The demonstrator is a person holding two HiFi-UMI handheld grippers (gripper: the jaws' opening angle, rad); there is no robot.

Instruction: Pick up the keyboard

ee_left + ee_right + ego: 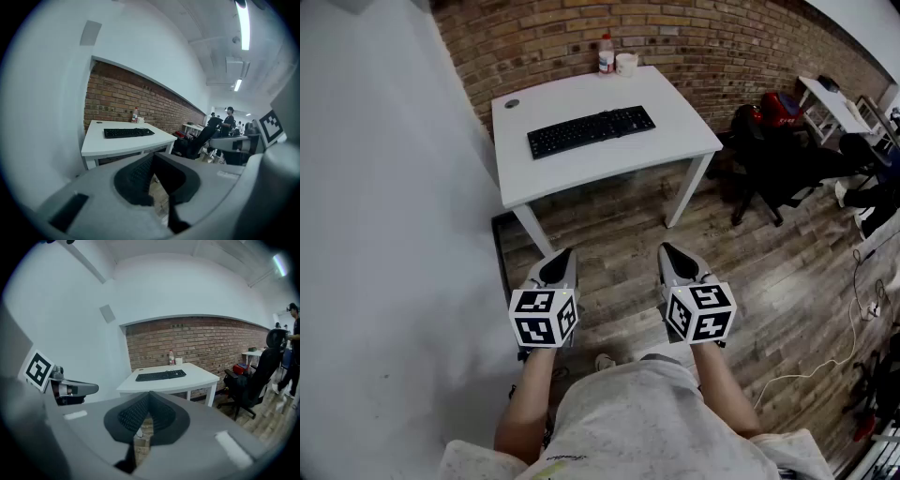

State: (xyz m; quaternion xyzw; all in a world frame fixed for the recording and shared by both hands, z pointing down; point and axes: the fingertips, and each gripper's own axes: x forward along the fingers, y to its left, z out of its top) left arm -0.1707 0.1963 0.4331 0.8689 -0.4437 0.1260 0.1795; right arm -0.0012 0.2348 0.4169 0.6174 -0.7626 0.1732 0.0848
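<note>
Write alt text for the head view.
A black keyboard lies on a white table against a brick wall, with a bottle and a cup at the table's far edge. Nearer the camera, a person holds the left gripper and right gripper above a wooden floor, jaws shut and empty, short of the table.

Left gripper (562, 255): jaws together, empty, tilted slightly downward.
Right gripper (667, 251): jaws together, empty, same tilt, level with the left.
Left forearm (528, 398): bare, stretched forward.
Right forearm (724, 386): bare, stretched forward.
</note>
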